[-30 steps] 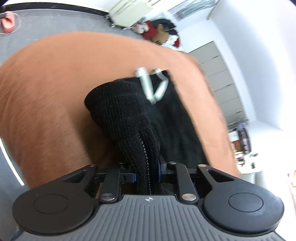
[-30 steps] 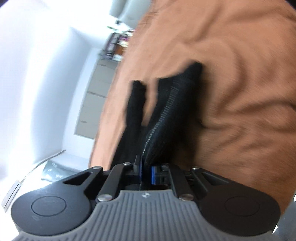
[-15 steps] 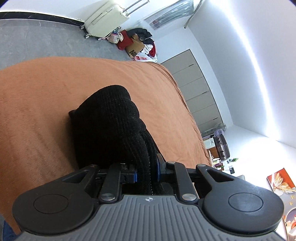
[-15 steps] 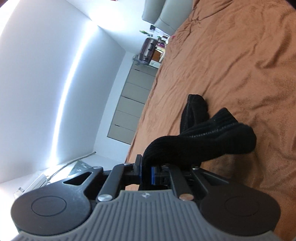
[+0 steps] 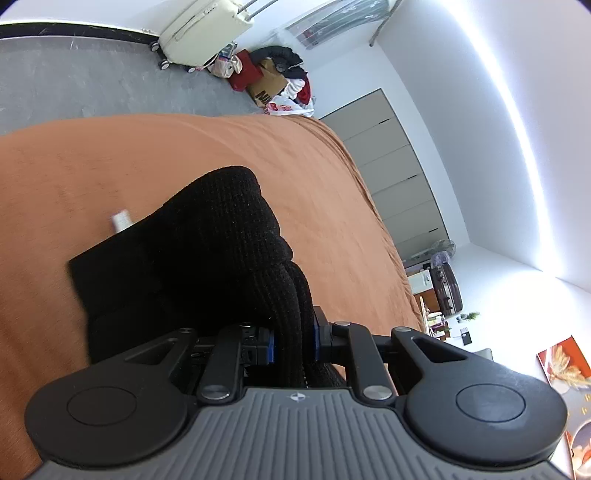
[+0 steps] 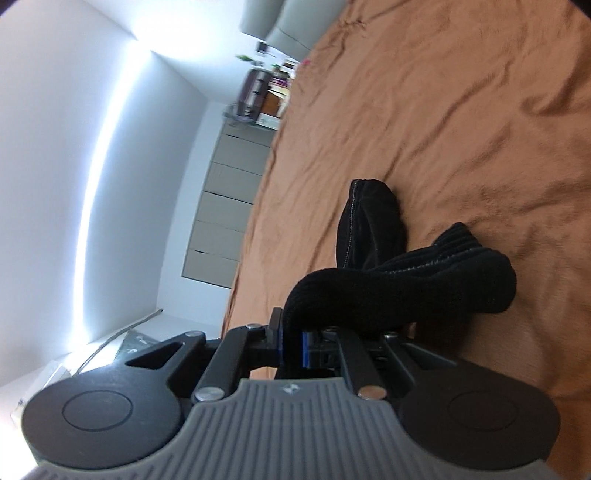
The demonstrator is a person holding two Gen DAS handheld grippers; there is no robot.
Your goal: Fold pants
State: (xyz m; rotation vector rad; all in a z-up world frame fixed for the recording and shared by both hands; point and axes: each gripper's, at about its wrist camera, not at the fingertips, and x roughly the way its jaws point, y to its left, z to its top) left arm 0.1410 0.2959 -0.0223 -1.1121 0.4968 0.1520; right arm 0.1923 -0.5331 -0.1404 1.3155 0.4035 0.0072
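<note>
- The left gripper (image 5: 291, 341) fills the near edge, its two blue-padded jaws clamped on a thick fold of black ribbed-knit pants (image 5: 207, 251).
- The pants bunch up over an orange bedspread (image 5: 110, 162), with a small white tag (image 5: 121, 220) at their left edge.
- Far off on the grey floor (image 5: 92, 85) stand a cream suitcase (image 5: 207, 29) and a pile of bags and clothes (image 5: 277, 79).
</note>
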